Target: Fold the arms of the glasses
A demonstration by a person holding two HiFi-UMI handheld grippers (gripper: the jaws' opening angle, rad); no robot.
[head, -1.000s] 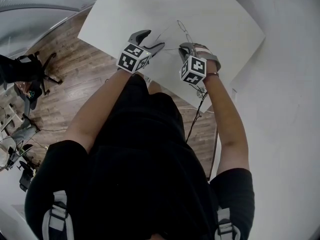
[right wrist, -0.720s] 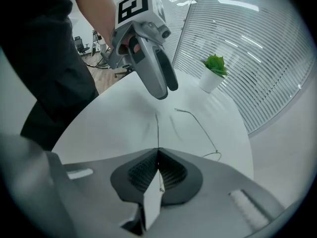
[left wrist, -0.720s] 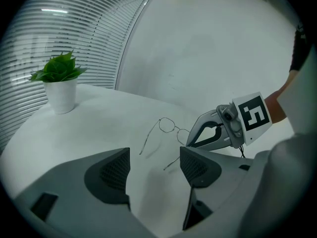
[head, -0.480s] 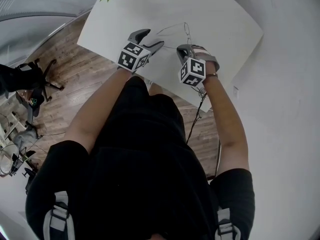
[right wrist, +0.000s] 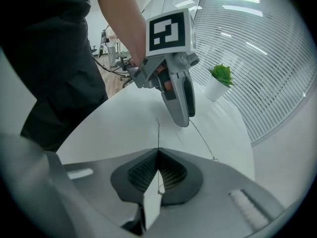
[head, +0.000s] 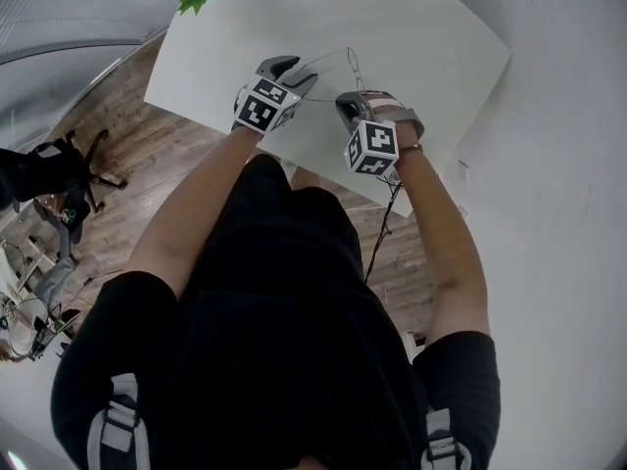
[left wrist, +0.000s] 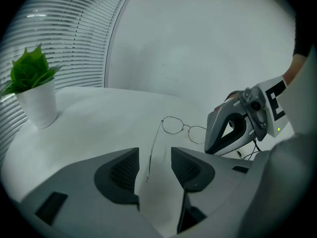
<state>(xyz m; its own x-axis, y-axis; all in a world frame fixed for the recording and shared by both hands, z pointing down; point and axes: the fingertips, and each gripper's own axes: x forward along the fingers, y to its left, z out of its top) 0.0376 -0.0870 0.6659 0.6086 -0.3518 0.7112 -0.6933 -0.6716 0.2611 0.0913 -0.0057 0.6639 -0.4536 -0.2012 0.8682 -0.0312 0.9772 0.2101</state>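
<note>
While the L gripper (left wrist: 154,156) is closing its jaws w/ one thin arm of the glasses (left wrist: 174,125) between them, pads not yet pressing it, the R gripper (right wrist: 158,155) is clamped tight on the other arm. Wire-frame glasses rest on the white table (head: 421,27), lenses approx 12 o'clock from the R gripper in head view. Far off, a potted plant (left wrist: 30,83) stands at 10 o'clock in L gripper view.
</note>
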